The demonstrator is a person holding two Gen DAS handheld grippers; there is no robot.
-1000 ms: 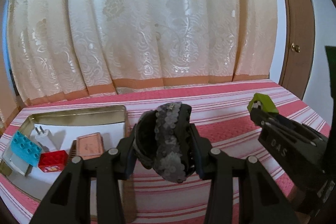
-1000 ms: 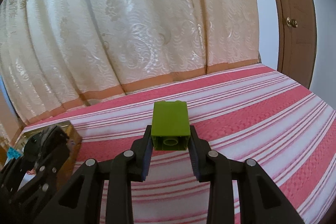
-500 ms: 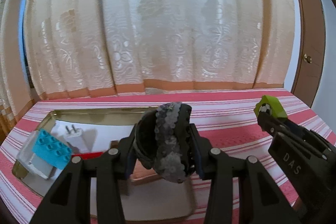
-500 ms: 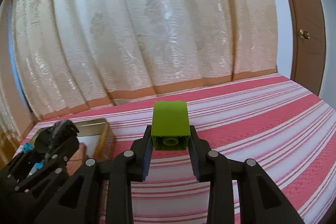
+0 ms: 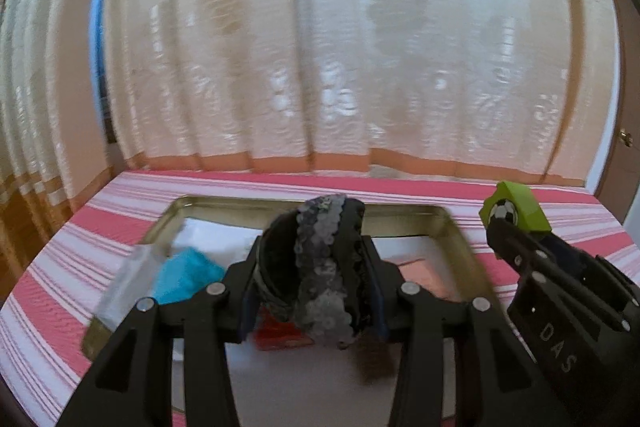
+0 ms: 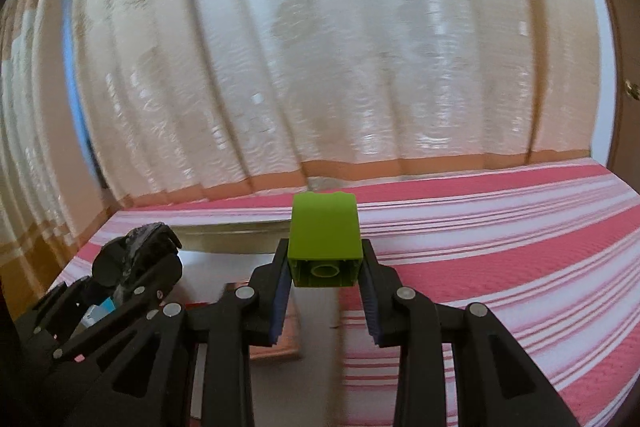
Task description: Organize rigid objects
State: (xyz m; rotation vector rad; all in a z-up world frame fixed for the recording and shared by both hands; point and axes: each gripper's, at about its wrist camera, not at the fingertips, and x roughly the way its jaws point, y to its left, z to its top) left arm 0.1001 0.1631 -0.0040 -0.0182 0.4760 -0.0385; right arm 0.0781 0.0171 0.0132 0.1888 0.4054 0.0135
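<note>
Left gripper (image 5: 312,271) around sequined band (image 5: 320,267).

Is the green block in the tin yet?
Not yet. The green block is clamped between the right gripper jaws, held above the tin.

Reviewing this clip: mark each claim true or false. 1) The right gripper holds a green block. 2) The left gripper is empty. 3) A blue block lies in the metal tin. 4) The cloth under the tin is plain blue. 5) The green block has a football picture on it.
1) True: the right gripper is shut on the green block.
2) False: the left gripper clamps a black sequinned hair clip.
3) True: the blue block lies in the metal tin.
4) False: the cloth is red-and-white striped.
5) True.
</note>
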